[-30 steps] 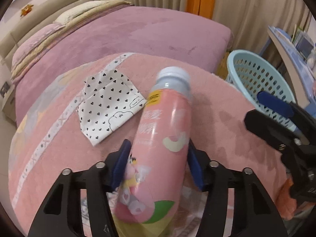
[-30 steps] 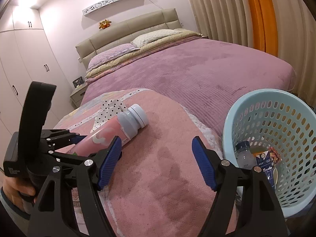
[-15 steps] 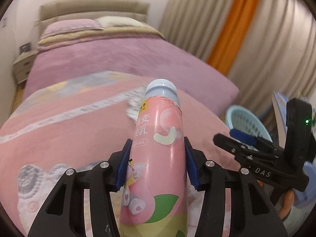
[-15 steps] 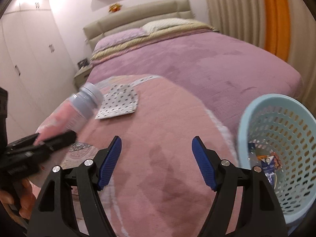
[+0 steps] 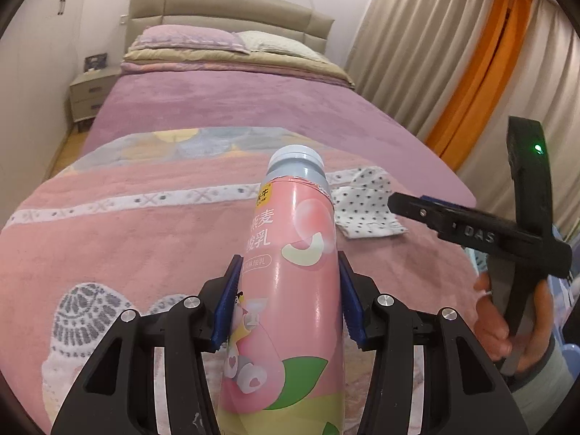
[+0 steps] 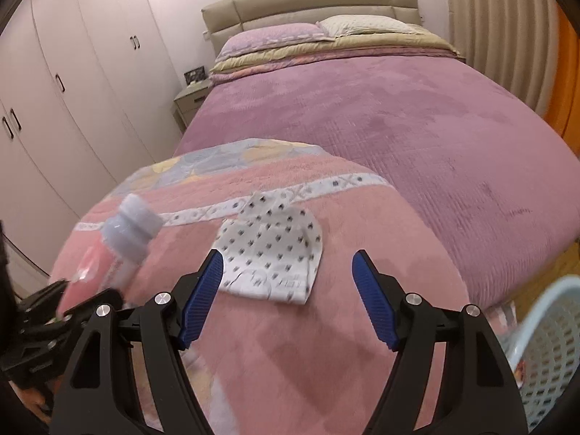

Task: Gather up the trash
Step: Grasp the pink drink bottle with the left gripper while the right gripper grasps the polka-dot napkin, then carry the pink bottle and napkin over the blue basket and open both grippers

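The pink bottle (image 5: 290, 290) is up off the bed, clamped around its middle between the blue pads (image 5: 227, 301) of the left gripper (image 5: 288, 297), grey cap (image 5: 297, 161) pointing away and out over the pink blanket (image 5: 127, 239). That's a smooth, rounded body held on two narrow strips of pad, so if the hand tips or swings hard, I'd expect the bottle to pivot or slide through the grip and fall back onto the blanket.

Next piece of trash: the spotted paper wrapper (image 6: 272, 250), lying flat on the blanket near the bed's foot edge, just beyond the white patterned stripe (image 6: 337, 185). The right gripper (image 6: 288, 293) hovers above its near edge, fingers spread wide, nothing between them, not touching it. Here's the risk: a thin flat sheet on plush fabric. Come in too shallow and the pads skate over it or shove it along; come in too deep and they pinch blanket as well, dragging the cover up with the paper.

The pale blue basket (image 6: 543, 344) sits low by the bed's foot corner at the right of the right wrist view, with only part of its rim showing. Both grippers are working close together here, so crossing paths toward it could knock the bottle loose. A drop released short of the rim would put trash on the floor instead.
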`<state>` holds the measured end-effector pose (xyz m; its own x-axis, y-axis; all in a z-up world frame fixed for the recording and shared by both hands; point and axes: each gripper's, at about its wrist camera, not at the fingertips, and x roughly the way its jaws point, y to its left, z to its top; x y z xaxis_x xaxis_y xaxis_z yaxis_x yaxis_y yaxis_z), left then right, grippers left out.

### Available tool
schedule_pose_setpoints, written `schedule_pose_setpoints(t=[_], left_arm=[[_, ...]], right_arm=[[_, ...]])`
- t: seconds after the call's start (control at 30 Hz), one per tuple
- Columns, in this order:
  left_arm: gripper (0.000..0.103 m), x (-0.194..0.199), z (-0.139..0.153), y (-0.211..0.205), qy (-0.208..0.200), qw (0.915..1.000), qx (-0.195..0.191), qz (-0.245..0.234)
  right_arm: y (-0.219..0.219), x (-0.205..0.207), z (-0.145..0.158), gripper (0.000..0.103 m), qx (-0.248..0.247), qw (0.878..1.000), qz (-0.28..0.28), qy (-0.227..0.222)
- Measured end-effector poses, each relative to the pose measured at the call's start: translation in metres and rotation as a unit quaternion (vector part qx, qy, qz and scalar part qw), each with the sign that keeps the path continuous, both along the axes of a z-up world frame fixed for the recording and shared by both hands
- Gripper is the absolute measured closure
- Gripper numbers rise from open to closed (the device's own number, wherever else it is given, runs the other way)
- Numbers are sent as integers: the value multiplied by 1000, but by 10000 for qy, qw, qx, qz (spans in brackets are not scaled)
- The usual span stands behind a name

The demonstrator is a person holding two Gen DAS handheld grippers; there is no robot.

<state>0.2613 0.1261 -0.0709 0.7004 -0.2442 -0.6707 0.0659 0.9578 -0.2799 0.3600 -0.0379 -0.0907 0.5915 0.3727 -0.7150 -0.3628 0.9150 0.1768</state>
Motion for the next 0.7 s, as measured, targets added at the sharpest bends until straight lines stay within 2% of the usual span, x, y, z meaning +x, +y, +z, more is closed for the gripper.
schedule_pose_setpoints(t=[0.13,0.17,0.3,0.37,0.43,0.5,0.6,0.7], left_arm=[[55,-2,0,10,3,10000,-76,44],[55,-3,0,10,-11,10000,-80,51],[55,-4,-2,9,13,9999,-107,46],[55,-4,-2,9,22,9999,-92,45],[55,-4,-2,10,22,9999,-94,31],[55,-3,-2,10,16,9999,-103,19],[55,-4,-3,10,10,9999,-124,13],[55,-5,-3,10,6,9999,-134,11]], right_arm=[[9,13,-4,33,-211,9993,307,-74],[16,18,-7,33,-294,9981,529,-64],[34,32,-14,33,-617,9947,813,124],[40,29,-14,34,-810,9927,896,47],[46,22,-16,42,-952,9908,962,-57],[45,16,-15,60,-933,9905,1002,-101],[42,6,-15,82,-862,9906,1048,-164],[41,-7,-13,94,-731,9908,1104,-270]])
